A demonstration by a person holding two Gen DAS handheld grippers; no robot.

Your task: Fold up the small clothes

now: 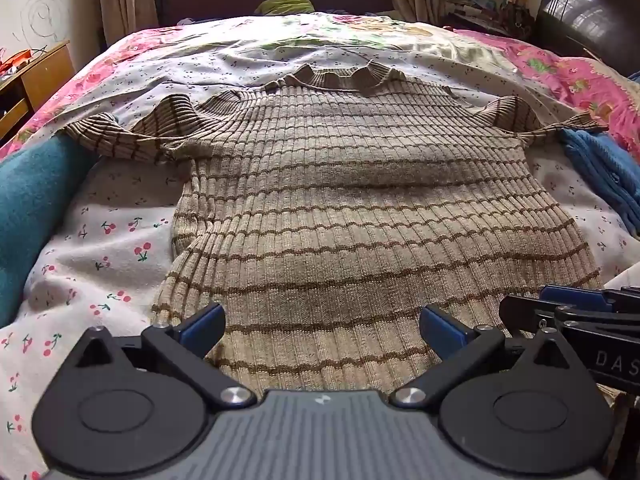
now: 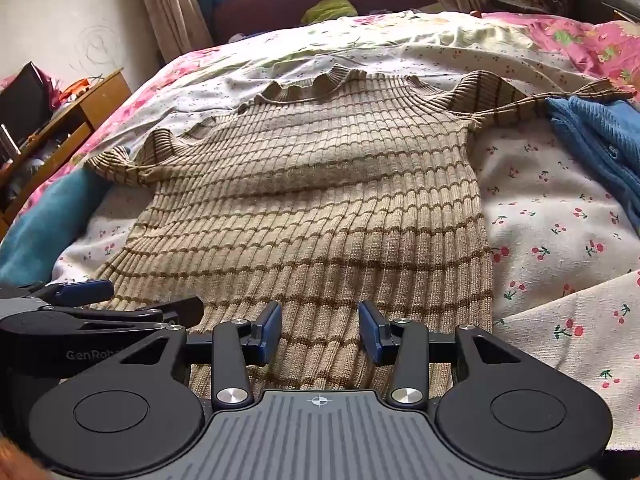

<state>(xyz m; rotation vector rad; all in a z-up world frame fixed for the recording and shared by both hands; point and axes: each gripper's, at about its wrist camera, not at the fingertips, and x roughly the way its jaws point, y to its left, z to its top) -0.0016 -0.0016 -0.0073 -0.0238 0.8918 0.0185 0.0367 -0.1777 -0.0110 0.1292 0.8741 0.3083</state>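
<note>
Sweater (image 1: 340,200) lies flat on bed (image 1: 120,240) for folding; left gripper (image 1: 322,328) and right gripper (image 2: 320,332) spread, empty, at hem

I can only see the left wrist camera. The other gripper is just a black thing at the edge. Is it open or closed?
Observer: Open. The right gripper has its fingers spread apart over the lower part of the striped sweater, and there is nothing between them.
Operator: Is there anything on that wooden desk besides the orange stuff?
Observer: Yes, a dark screen stands at the near end of the desk, outside your picture.
</note>
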